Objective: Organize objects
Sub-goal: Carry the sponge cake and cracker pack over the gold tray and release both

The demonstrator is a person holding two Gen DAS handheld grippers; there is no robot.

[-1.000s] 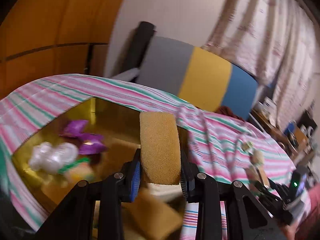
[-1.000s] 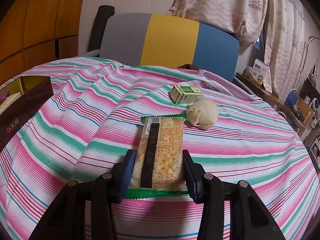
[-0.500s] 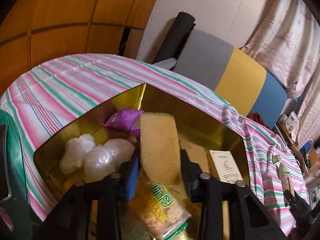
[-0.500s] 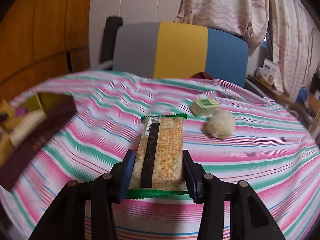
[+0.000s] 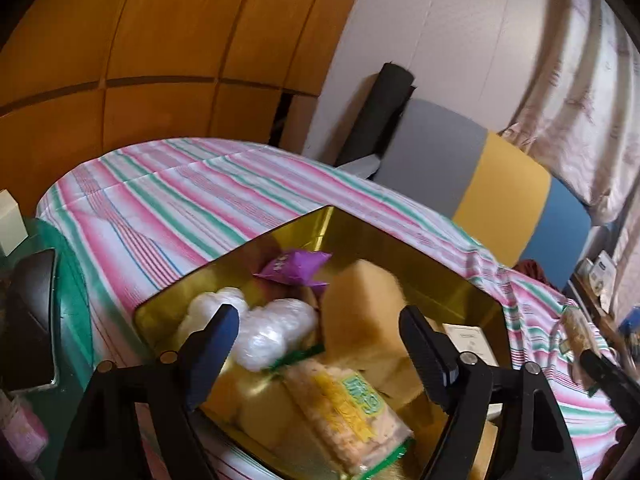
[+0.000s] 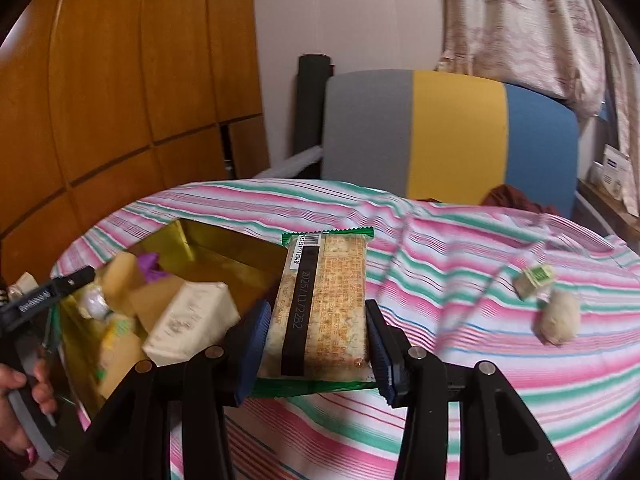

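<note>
My left gripper (image 5: 324, 344) is open above a gold tin box (image 5: 404, 244). A yellow sponge (image 5: 360, 312) lies loose between its fingers, inside the box. The box also holds a purple packet (image 5: 294, 266), white plastic-wrapped lumps (image 5: 264, 328), a cracker pack (image 5: 348, 408) and a white carton (image 5: 470, 340). My right gripper (image 6: 316, 344) is shut on a green-edged cracker pack (image 6: 324, 304), held right of the box (image 6: 224, 248). The left gripper (image 6: 44, 296) shows at that view's left edge.
A striped cloth (image 6: 460, 280) covers the table. On it at the right lie a small green box (image 6: 534, 276) and a beige lump (image 6: 558, 318). A grey, yellow and blue chair (image 6: 448, 132) stands behind. A dark phone (image 5: 30, 312) lies left of the box.
My left gripper opened and released the sponge into the box. My right gripper carried the cracker pack left, up to the box.
</note>
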